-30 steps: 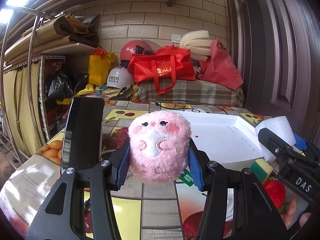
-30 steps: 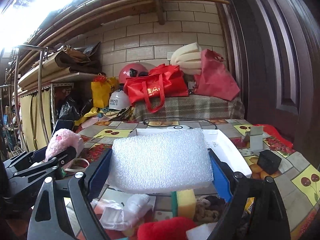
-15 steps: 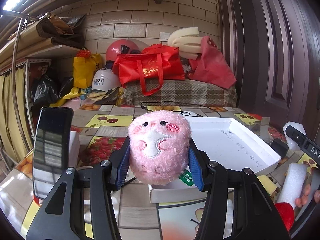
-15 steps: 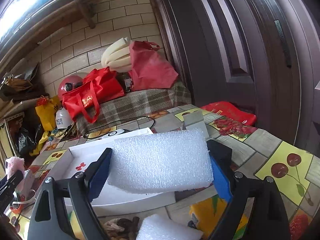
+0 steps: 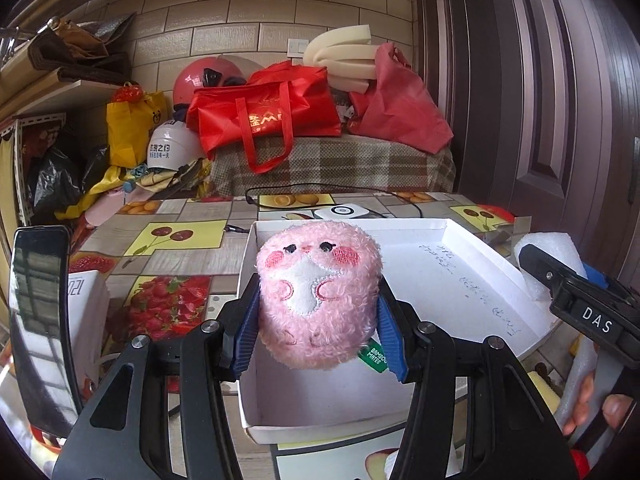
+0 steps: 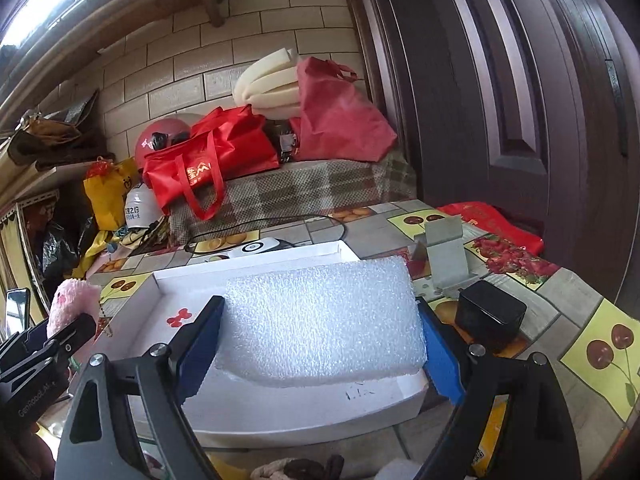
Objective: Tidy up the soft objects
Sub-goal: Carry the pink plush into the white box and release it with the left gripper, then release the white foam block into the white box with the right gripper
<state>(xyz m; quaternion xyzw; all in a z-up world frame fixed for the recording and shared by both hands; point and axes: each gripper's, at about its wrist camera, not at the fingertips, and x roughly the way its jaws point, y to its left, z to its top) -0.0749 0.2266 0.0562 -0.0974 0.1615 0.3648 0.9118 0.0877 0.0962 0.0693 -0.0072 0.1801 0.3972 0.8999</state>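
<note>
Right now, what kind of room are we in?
Probably a home storage or entry room: a brick wall, helmets and bags piled on a covered bench, and a table with fruit-print cloth.

The pink plush (image 5: 318,300) hides the near-left floor of the white box (image 5: 448,280); the handwriting there is too small to read. The foam block (image 6: 320,320) covers that box's near-right corner. A phone (image 5: 38,320) is cut by the left edge, and fingers (image 5: 584,404) show only partly under the right tool (image 5: 576,304)
</note>
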